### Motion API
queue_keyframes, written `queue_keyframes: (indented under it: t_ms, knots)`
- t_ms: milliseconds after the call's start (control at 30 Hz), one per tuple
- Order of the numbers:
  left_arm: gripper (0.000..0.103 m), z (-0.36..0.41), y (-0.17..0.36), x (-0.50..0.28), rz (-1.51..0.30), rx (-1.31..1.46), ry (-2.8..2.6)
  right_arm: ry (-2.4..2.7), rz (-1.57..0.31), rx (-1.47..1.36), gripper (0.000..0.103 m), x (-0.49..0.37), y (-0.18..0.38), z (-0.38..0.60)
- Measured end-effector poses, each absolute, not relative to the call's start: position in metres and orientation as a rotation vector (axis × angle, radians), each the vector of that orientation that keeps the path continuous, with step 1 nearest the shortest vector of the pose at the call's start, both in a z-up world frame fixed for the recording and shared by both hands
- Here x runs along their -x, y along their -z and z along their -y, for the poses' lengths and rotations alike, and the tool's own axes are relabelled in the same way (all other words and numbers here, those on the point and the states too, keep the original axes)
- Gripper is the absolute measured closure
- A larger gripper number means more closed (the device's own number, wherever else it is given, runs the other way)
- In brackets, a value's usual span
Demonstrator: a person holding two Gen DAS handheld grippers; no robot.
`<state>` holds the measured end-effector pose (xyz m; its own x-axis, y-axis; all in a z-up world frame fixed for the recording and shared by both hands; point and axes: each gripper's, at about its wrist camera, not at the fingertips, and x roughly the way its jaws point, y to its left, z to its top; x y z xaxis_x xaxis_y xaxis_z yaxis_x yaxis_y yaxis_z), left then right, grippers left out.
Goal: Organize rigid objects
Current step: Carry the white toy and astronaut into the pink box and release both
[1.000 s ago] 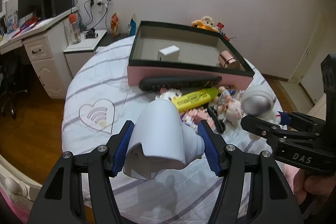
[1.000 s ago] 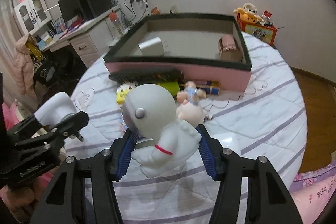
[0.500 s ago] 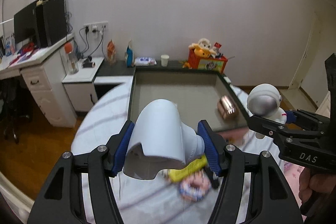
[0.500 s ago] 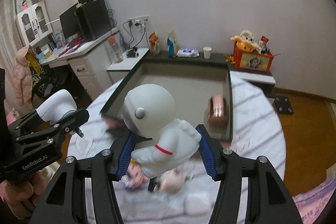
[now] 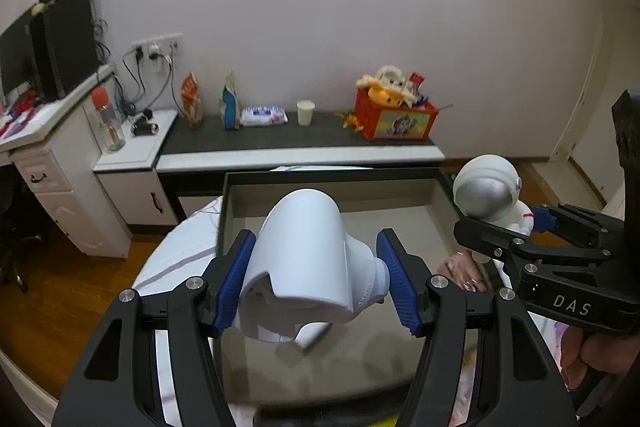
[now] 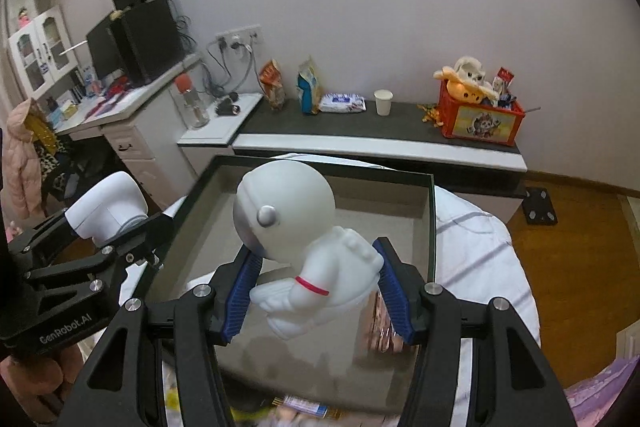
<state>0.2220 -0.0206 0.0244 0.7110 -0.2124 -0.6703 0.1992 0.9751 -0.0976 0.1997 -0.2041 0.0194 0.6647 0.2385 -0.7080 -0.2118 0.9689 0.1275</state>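
Note:
My left gripper point(image 5: 316, 283) is shut on a white hair-dryer-shaped object point(image 5: 308, 263) and holds it above the open box point(image 5: 400, 187), a dark-rimmed tray with a beige floor. My right gripper point(image 6: 316, 291) is shut on a white astronaut figurine point(image 6: 304, 247) above the same box point(image 6: 420, 223). Each gripper also shows in the other view: the right gripper point(image 5: 532, 239) with the astronaut point(image 5: 488, 195) at right, the left gripper point(image 6: 104, 243) with the white object point(image 6: 108, 207) at left. A copper-coloured tin point(image 6: 380, 323) lies blurred in the box.
The box sits on a round table with a striped white cloth point(image 6: 480, 259). Loose items lie blurred at the box's near edge point(image 6: 296, 407). Behind are a low dark shelf point(image 5: 300, 143) with a red toy crate point(image 5: 396, 115) and a white desk point(image 5: 48, 147).
Both grippers have lifted and moved forward with their objects, from above the loose items in front of the box to above the box's inside. Both grips are unchanged.

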Motion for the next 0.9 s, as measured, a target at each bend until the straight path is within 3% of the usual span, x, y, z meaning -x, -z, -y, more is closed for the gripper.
queue_keyframes:
  t_ms: [367,467,567,667,733,800,900]
  knots:
    - [0.04,0.042,0.037,-0.313,-0.935,-0.004,0.243,-0.218,-0.995,-0.016,0.045,-0.287,0.04,0.205]
    - [0.048,0.049,0.054,-0.326,-0.996,-0.017,0.248,-0.207,-1.036,-0.004,0.045,-0.297,0.053,0.207]
    - [0.049,0.054,0.062,-0.333,-1.034,-0.031,0.25,-0.193,-1.065,0.034,0.044,-0.3,0.062,0.203]
    - [0.042,0.055,0.06,-0.332,-1.029,-0.053,0.222,-0.195,-1.076,0.051,0.044,-0.301,0.061,0.202]
    - [0.035,0.053,0.057,-0.329,-1.025,-0.066,0.198,-0.19,-1.074,0.066,0.036,-0.299,0.06,0.203]
    - [0.02,0.044,0.052,-0.327,-1.012,-0.06,0.172,-0.17,-1.057,0.082,0.025,-0.296,0.057,0.205]
    - [0.002,0.03,0.038,-0.317,-0.96,-0.015,0.163,-0.166,-1.032,0.072,0.022,-0.286,0.048,0.207]
